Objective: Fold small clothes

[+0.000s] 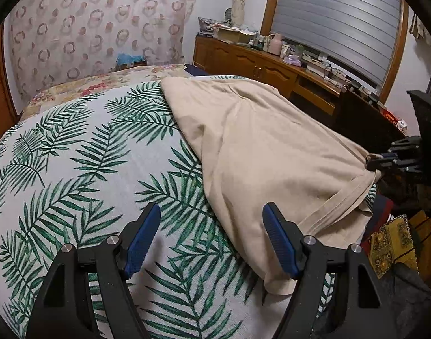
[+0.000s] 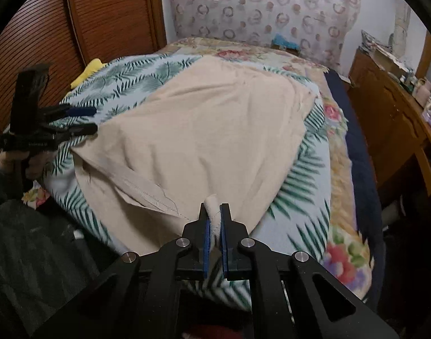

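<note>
The beige garment (image 2: 204, 130) is pinched at its hem by the right claw (image 2: 214, 220); the left claw (image 1: 211, 237) gapes empty, so pulling could drag it unevenly across the bed (image 1: 74, 169).

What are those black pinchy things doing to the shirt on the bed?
A person is folding a beige garment spread on a leaf-print cover on the bed, with a pinching tool in each hand. The right gripper is shut on a bunched bit of the garment's near edge. The left gripper is open over the cover, right beside another part of the garment, holding nothing. No neat fold shows yet.
</note>
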